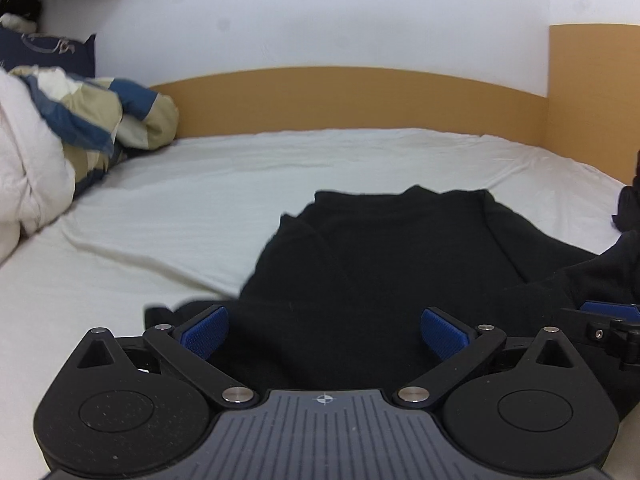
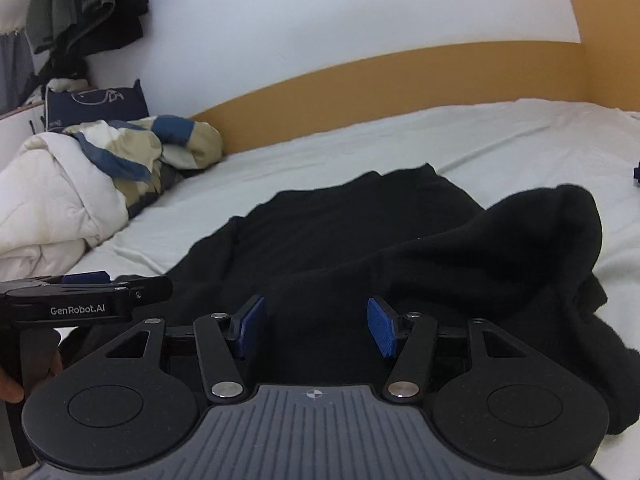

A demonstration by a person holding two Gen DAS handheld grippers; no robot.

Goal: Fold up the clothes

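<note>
Both tongs [image 1: 324, 334] [image 2: 316, 326] gape over black garment [image 2: 360, 248]; its folds unreadable.

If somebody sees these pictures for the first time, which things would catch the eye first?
First, the black garment spread on the white bed sheet, dark against light. Next, the crumpled white, blue and beige duvet at the left by the wooden bed frame. Both grippers, left and right, hang open over the garment.

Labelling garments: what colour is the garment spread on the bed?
Plain black garment; shows best in the right wrist view.
</note>
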